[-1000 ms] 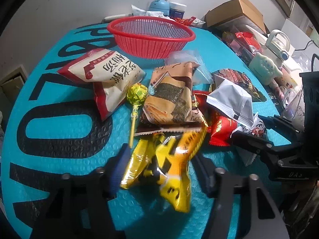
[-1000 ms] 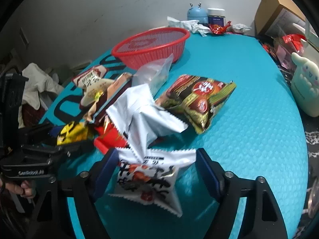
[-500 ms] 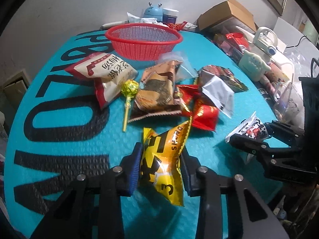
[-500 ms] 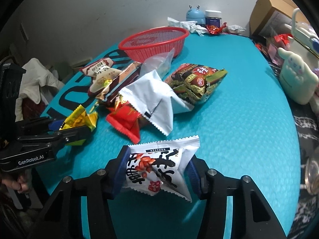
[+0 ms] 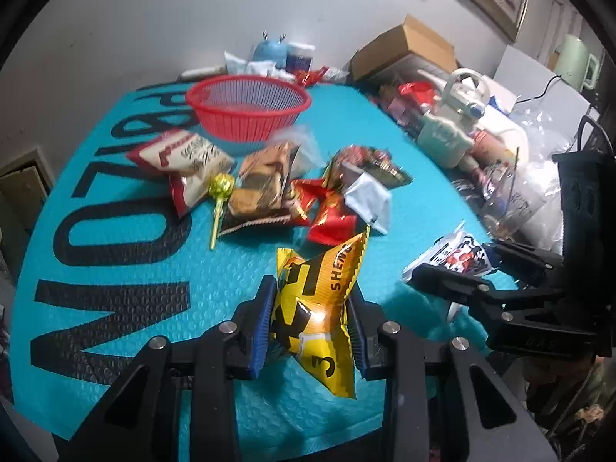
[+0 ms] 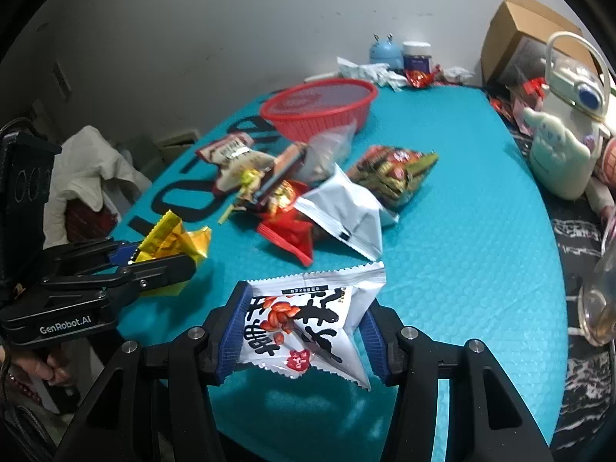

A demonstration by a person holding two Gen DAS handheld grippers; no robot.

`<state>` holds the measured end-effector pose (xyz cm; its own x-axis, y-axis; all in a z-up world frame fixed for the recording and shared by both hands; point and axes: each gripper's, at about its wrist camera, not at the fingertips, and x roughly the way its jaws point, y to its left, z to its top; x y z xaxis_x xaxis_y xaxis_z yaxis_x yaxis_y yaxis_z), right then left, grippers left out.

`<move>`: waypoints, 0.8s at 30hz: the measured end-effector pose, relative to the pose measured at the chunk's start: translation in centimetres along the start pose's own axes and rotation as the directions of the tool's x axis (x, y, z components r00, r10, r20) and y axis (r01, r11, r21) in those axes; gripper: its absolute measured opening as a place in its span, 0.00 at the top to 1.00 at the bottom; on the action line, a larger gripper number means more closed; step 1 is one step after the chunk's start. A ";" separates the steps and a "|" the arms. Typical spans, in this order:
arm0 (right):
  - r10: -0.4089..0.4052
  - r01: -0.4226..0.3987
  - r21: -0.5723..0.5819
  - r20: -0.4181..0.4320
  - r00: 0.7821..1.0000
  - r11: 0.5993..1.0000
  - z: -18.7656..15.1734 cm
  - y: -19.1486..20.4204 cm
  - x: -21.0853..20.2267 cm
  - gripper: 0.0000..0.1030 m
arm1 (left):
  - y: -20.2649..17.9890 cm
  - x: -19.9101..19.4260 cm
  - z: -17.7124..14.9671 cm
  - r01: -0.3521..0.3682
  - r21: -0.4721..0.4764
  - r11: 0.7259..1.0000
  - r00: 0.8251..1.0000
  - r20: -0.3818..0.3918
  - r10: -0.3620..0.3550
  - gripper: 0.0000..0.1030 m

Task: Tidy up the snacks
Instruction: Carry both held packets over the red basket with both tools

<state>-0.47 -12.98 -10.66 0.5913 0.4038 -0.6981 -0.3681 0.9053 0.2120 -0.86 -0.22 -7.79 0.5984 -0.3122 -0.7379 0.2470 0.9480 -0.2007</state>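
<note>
My left gripper is shut on a yellow and black snack packet, held clear above the teal mat. My right gripper is shut on a white peanut packet, also lifted off the mat; that packet shows at the right of the left wrist view. A red mesh basket stands empty at the far side of the mat. In front of it lies a pile of snacks: a red and white bag, a gold lollipop, a brown packet, red packets and a silver packet.
A cardboard box, a pale green kettle-shaped toy, plastic bags and small clutter crowd the right edge. A blue gadget and tissues sit behind the basket. A glass stands at the right edge of the right wrist view. A hand holds the left gripper.
Both grippers closed on their packets, lifted them off the mat and drew back from the pile, which now looks smaller and farther away.
</note>
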 end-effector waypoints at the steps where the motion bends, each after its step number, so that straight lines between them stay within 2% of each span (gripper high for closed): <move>1: 0.000 0.000 -0.003 0.006 1.000 1.000 0.1 0.1 -0.3 0.48 | -0.1 -0.3 0.1 0.001 0.003 1.000 1.000 0.008 -0.001 0.67; 9: 0.013 -0.011 -0.039 0.050 0.999 0.999 1.6 1.2 -2.1 0.48 | -1.2 -2.7 2.2 0.033 0.037 0.999 0.996 0.083 -0.036 0.67; 17: 0.005 0.009 -0.113 0.124 0.992 0.994 5.1 2.3 -3.9 0.48 | -1.9 -4.6 5.4 0.036 0.077 0.996 0.983 0.176 -0.049 0.67; 24: -0.002 0.027 -0.139 0.178 0.984 0.990 8.5 1.8 -3.9 0.48 | -1.3 -4.6 8.6 0.024 0.093 0.995 0.972 0.230 -0.045 0.67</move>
<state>2.67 -11.81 -1.69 0.7102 0.4191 -0.5656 -0.4482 0.8888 0.0958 2.63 -0.58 1.45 0.7458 -0.3604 -0.5603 0.3309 0.9304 -0.1579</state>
